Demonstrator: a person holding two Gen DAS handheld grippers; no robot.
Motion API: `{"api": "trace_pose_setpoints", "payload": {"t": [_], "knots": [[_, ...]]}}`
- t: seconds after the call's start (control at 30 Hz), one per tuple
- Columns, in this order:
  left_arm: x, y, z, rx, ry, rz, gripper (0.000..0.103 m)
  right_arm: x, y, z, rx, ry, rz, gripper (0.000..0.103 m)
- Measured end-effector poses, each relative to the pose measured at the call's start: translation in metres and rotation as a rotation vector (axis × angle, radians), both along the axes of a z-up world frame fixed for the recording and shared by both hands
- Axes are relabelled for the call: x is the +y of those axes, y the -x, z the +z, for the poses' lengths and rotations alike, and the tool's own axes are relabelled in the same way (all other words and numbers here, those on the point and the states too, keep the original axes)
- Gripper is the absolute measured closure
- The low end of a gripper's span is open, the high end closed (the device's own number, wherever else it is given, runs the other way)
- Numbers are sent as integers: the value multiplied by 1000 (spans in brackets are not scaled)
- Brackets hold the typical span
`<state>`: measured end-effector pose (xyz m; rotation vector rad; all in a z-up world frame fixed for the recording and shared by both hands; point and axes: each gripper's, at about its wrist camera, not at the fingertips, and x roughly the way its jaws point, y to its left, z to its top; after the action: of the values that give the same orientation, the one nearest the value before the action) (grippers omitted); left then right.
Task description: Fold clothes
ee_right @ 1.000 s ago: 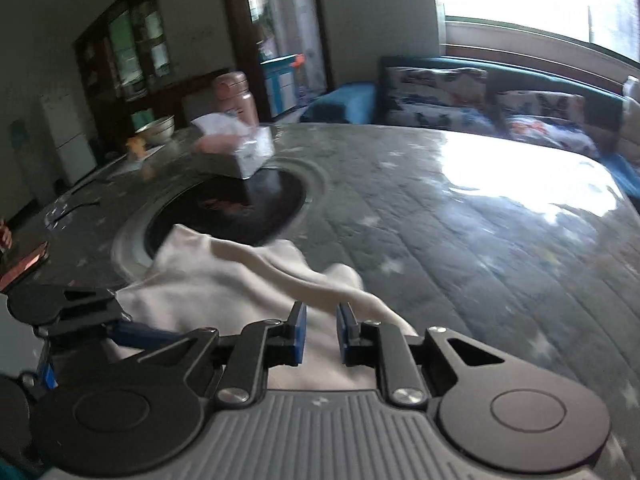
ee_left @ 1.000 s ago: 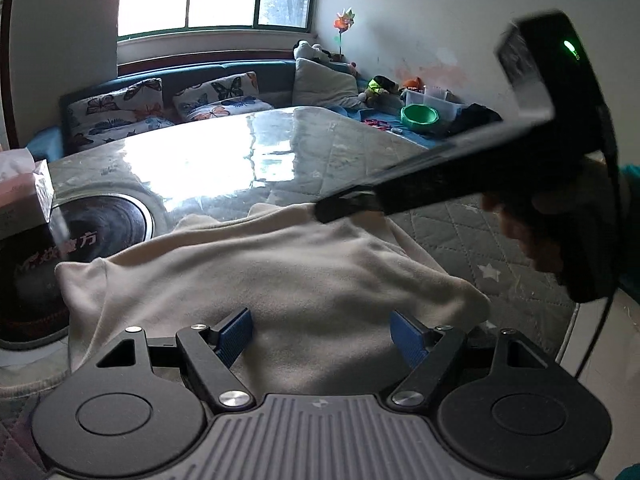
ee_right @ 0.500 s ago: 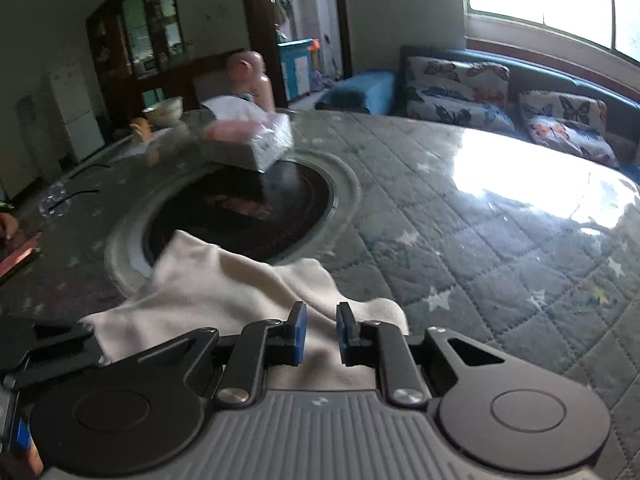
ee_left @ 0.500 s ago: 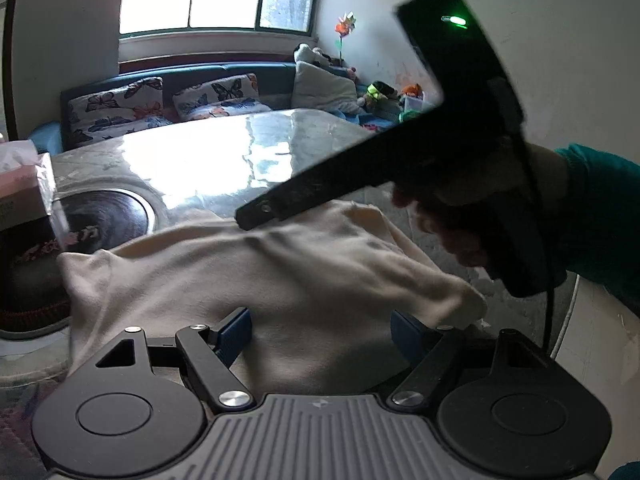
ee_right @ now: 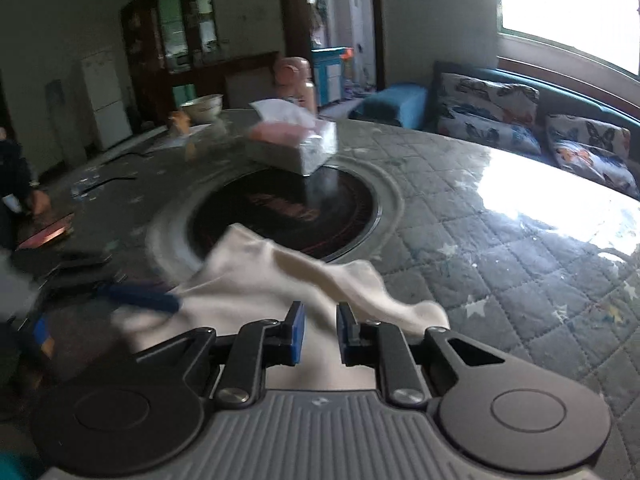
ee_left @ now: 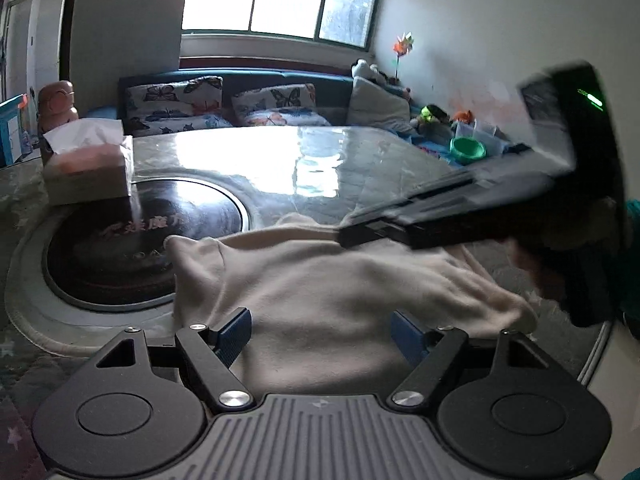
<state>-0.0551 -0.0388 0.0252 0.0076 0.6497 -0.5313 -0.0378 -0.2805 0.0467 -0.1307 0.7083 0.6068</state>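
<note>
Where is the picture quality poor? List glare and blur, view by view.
Left wrist view: window glare whitens the table; the right claw and its housing are motion-smeared. Right wrist view: glare on the table's far right, the tissue box and left claw blurred; the cream garment reads softly.

I see a soft, matt cream cloth garment [ee_left: 340,288] lying on the glossy table cover [ee_left: 280,160], which is quilted under its shine. My left gripper [ee_left: 322,336] looks like matt black plastic with ribbed blue pads [ee_left: 234,334].
</note>
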Motion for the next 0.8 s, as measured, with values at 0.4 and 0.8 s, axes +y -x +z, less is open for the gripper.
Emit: {"api": "trace_pose_setpoints", "payload": {"t": [0.4,0.8], "knots": [[13,1,-8,18,-11,40,22,-15,72,-1,-45,39,3,88],[18,9,-16,14,-42,45,22,-49,115,-22,16,48,-113,88]]}}
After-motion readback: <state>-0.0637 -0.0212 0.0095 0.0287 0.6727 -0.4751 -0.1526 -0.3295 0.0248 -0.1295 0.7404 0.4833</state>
